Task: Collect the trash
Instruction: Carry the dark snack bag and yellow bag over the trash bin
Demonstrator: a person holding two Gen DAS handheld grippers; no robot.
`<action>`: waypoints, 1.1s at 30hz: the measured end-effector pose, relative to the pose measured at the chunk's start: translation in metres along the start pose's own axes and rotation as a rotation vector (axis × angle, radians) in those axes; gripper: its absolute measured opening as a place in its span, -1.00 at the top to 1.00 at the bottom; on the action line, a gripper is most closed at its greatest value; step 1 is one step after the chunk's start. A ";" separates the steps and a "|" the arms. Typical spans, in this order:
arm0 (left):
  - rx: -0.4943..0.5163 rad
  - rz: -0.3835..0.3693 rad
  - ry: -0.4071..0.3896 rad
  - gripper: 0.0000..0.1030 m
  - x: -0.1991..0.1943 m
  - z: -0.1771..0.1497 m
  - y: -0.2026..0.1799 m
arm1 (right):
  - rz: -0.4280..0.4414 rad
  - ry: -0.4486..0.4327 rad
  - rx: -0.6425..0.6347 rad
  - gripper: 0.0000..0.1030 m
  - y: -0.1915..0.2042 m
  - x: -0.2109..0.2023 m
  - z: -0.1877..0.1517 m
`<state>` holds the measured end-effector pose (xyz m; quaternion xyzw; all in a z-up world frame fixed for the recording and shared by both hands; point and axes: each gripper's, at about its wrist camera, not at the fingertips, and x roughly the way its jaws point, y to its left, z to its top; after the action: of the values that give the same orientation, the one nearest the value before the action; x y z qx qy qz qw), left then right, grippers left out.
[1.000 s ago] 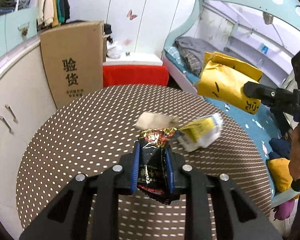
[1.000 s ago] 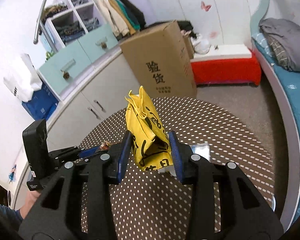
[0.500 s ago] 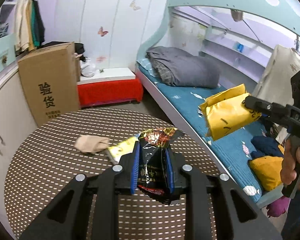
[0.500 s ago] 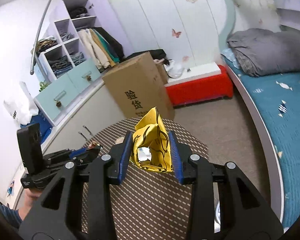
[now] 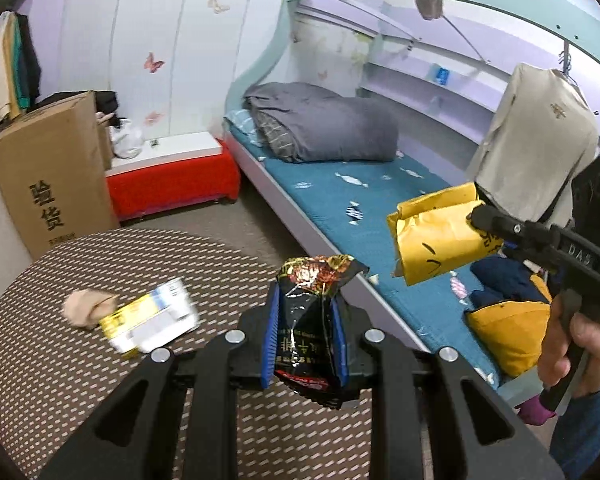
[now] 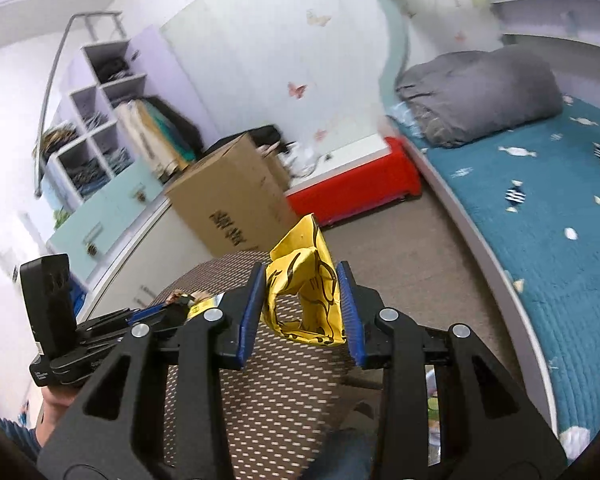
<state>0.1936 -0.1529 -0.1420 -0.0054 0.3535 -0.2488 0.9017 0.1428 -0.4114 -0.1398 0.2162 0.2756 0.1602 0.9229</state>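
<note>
Cardboard box [image 5: 48,176] beside table [image 5: 60,380] | bed [image 5: 364,200] behind | wrapper [image 5: 152,326] blurred, perhaps yellow

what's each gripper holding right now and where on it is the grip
The left gripper pinches the black snack bag across its middle, the torn top sticking up. The right gripper squeezes the crumpled yellow bag across its lower half.

The left hand-held gripper [image 5: 305,336] has its blue pads clamped on a crumpled black snack wrapper [image 5: 310,316], lifted above the dotted brown table [image 5: 52,380]. On the table lie a tan crumpled paper [image 5: 86,307] and, just beside it, a yellow-and-white packet [image 5: 152,324]. Over by the bed [image 5: 360,216], the right hand-held gripper [image 5: 474,216] grips a yellow bag [image 5: 436,236].
</note>
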 end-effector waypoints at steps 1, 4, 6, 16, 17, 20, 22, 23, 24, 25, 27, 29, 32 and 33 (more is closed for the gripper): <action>0.004 -0.011 0.004 0.56 0.006 0.003 -0.007 | -0.012 -0.005 0.011 0.31 -0.008 -0.003 0.001; 0.024 -0.044 0.021 0.56 0.026 0.008 -0.031 | -0.057 -0.015 0.057 0.31 -0.036 -0.012 -0.001; 0.036 -0.061 0.044 0.56 0.041 0.009 -0.043 | -0.086 -0.008 0.084 0.31 -0.055 -0.014 -0.005; 0.071 -0.106 0.253 0.56 0.147 -0.006 -0.104 | -0.236 0.116 0.253 0.31 -0.154 0.021 -0.050; 0.077 -0.104 0.273 0.56 0.157 -0.009 -0.109 | -0.246 0.129 0.268 0.30 -0.163 0.025 -0.055; 0.100 -0.104 0.353 0.56 0.191 -0.020 -0.119 | -0.278 0.177 0.315 0.30 -0.185 0.041 -0.071; 0.117 -0.096 0.403 0.56 0.213 -0.029 -0.127 | -0.296 0.205 0.342 0.30 -0.198 0.050 -0.080; 0.125 -0.093 0.428 0.56 0.222 -0.033 -0.129 | -0.301 0.220 0.360 0.30 -0.206 0.056 -0.085; 0.130 -0.087 0.462 0.56 0.236 -0.038 -0.131 | -0.303 0.231 0.374 0.29 -0.213 0.060 -0.090; 0.133 -0.083 0.480 0.55 0.243 -0.042 -0.133 | -0.306 0.239 0.382 0.26 -0.219 0.062 -0.092; 0.147 -0.081 0.542 0.50 0.263 -0.051 -0.136 | -0.320 0.267 0.411 0.14 -0.232 0.072 -0.101; 0.158 -0.081 0.612 0.20 0.279 -0.056 -0.141 | -0.309 0.292 0.450 -0.06 -0.244 0.081 -0.108; 0.203 -0.017 0.615 -0.81 0.288 -0.055 -0.145 | -0.288 0.309 0.524 -0.54 -0.261 0.092 -0.119; 0.223 0.011 0.585 -0.81 0.287 -0.052 -0.147 | -0.290 0.315 0.539 -0.54 -0.264 0.095 -0.123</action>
<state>0.2747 -0.4029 -0.3357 0.1675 0.5684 -0.2721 0.7581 0.1941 -0.5599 -0.4026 0.3836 0.4751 -0.0197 0.7917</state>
